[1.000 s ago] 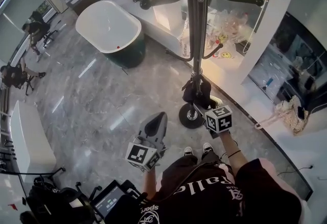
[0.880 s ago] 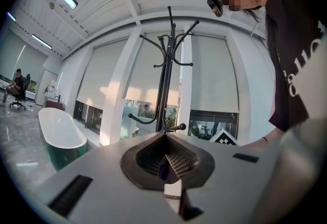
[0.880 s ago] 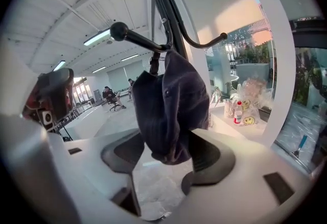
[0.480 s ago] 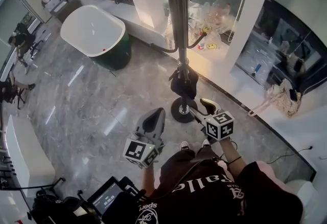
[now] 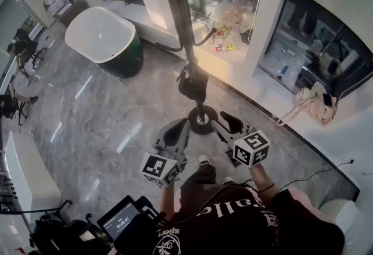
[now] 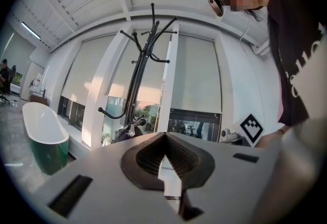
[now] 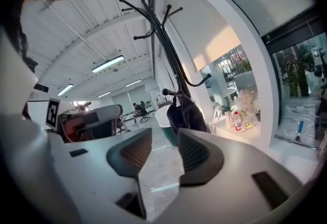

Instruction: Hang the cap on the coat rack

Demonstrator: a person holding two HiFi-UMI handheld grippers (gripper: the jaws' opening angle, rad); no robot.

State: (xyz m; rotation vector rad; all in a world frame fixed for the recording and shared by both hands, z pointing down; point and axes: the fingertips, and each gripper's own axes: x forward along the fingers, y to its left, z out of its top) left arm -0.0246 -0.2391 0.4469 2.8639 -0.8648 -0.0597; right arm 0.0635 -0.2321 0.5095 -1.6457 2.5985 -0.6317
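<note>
Cap [image 5: 193, 82] hangs on the coat rack [image 5: 180, 15], just ahead of the right gripper [image 5: 226, 124]. Its empty jaws are closing; pull straight back, no bumping. Left gripper [image 5: 175, 134] is closed, empty.

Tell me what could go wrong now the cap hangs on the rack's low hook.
The cap hangs on a short low hook of the coat rack; a nudge might slip it off. The right gripper, empty with jaws closing, faces the rack and could bump it if swung.
</note>
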